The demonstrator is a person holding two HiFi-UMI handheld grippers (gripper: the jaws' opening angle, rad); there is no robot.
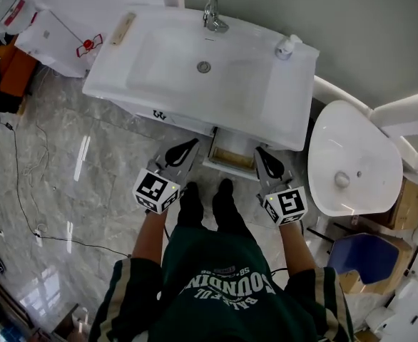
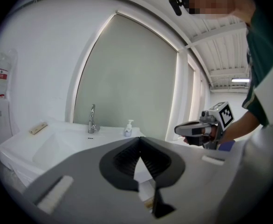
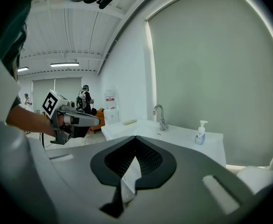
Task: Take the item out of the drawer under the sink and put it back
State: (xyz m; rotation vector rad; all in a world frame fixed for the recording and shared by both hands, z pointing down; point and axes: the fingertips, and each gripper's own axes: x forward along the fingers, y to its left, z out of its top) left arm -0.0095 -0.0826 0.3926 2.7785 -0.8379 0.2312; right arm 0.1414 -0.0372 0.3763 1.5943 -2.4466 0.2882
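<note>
Our green shirt [image 1: 230,276] fills the bottom. Both claws are pinched together and empty: left gripper [image 1: 182,149] at 9 o'clock of the open drawer [image 1: 232,144], right gripper [image 1: 264,159] at 3. Tan item [image 1: 230,161] lies at the drawer front, under the sink [image 1: 123,84]. Prob. light & stiff; we'd grab its long edges.

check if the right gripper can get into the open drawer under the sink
Probably yes: the right gripper sits just beside the pulled-out drawer with nothing between them, though its jaws are shut.
</note>
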